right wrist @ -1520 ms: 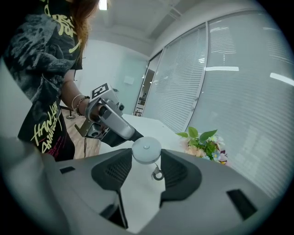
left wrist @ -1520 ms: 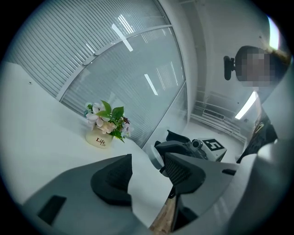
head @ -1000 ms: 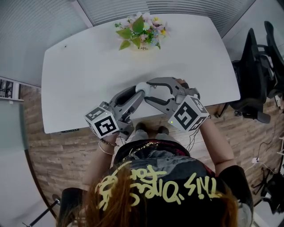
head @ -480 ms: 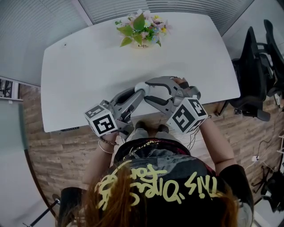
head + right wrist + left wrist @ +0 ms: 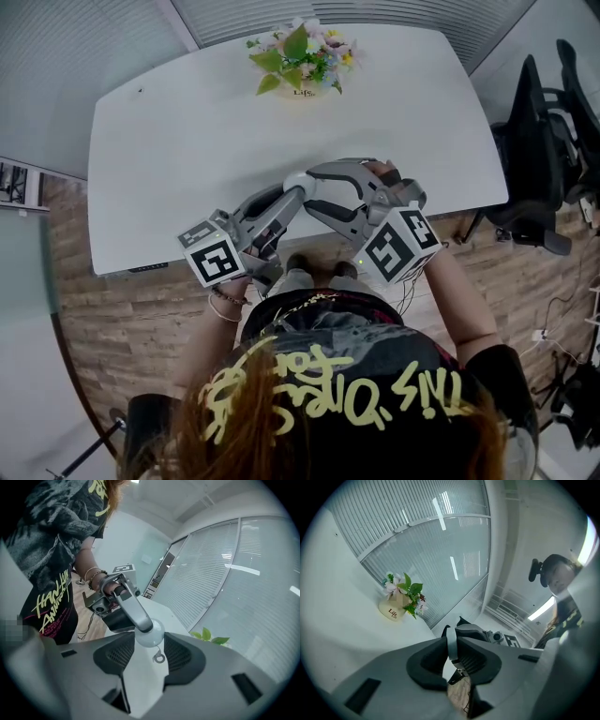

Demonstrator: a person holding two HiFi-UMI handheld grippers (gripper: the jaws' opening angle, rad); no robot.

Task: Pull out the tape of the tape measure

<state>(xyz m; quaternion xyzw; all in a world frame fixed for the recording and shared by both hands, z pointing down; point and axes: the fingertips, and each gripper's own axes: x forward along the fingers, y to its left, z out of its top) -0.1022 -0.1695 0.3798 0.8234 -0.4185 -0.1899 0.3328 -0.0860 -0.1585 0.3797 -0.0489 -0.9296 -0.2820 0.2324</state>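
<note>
Over the worktop (image 5: 187,169) edge, right tongs (image 5: 149,640) clamp the tape measure (image 5: 150,631) while left tongs (image 5: 452,649), just closing, pinch its rim; a steady pull apart should follow.

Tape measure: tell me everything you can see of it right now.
The tape measure is a small round white case, smooth like plastic, with a little metal ring dangling below it. It is held above the white table, near its front edge. The right gripper's fingers clamp it across its width. The left gripper meets it from the opposite side; its fingers have just been closing, and a thin white part of it stands pinched between them. No drawn-out tape shows.
</note>
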